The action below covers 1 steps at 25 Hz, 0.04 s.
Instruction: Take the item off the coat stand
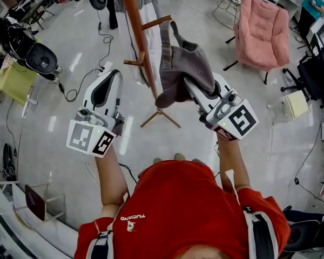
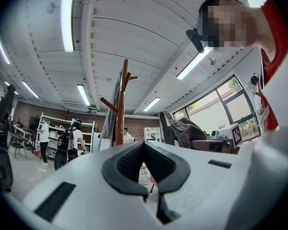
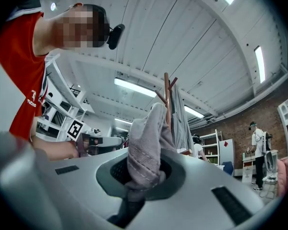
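A grey cap (image 1: 181, 69) hangs from my right gripper (image 1: 193, 89), which is shut on its fabric. In the right gripper view the cap's cloth (image 3: 146, 145) is bunched up between the jaws of the right gripper (image 3: 140, 174). The brown wooden coat stand (image 1: 134, 23) rises just left of the cap. The left gripper view shows the cap (image 2: 187, 131) apart from the coat stand's pole (image 2: 120, 116). My left gripper (image 1: 112, 75) is held left of the stand, shut and empty. Its jaws meet at the tip in the left gripper's own view (image 2: 144, 145).
A grey garment (image 1: 147, 15) hangs on the stand, also visible behind the cap (image 3: 181, 123). The stand's feet (image 1: 160, 117) spread on the shiny floor. A pink chair (image 1: 262, 28) stands at the back right. Cables (image 1: 100, 45) and black gear (image 1: 35, 55) lie left. People stand by shelves (image 2: 69, 138).
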### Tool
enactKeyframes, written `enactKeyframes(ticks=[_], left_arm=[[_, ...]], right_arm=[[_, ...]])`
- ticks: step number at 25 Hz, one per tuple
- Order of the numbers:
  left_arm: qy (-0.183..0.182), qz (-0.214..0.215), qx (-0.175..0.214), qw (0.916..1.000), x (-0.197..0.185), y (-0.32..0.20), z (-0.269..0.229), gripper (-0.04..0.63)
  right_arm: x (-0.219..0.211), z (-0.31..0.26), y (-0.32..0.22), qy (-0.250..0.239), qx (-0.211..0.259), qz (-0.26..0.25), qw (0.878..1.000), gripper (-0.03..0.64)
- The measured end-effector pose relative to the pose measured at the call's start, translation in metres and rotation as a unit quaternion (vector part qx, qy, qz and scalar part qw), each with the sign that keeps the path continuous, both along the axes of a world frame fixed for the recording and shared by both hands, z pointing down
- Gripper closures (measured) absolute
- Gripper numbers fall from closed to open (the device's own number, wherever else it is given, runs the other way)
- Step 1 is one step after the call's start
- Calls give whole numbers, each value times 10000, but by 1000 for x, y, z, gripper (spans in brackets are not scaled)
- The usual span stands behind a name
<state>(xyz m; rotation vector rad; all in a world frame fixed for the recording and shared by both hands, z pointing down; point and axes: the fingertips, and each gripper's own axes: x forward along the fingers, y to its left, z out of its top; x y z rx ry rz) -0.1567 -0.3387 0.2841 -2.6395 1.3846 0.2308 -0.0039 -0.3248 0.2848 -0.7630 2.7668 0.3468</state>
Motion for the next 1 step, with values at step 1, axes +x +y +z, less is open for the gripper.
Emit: enactKeyframes(ticks=[1], left_arm=[[1, 4, 4, 10000, 1, 0, 0, 586]], right_arm=[[0, 0, 0, -11, -2, -5, 10000, 586]])
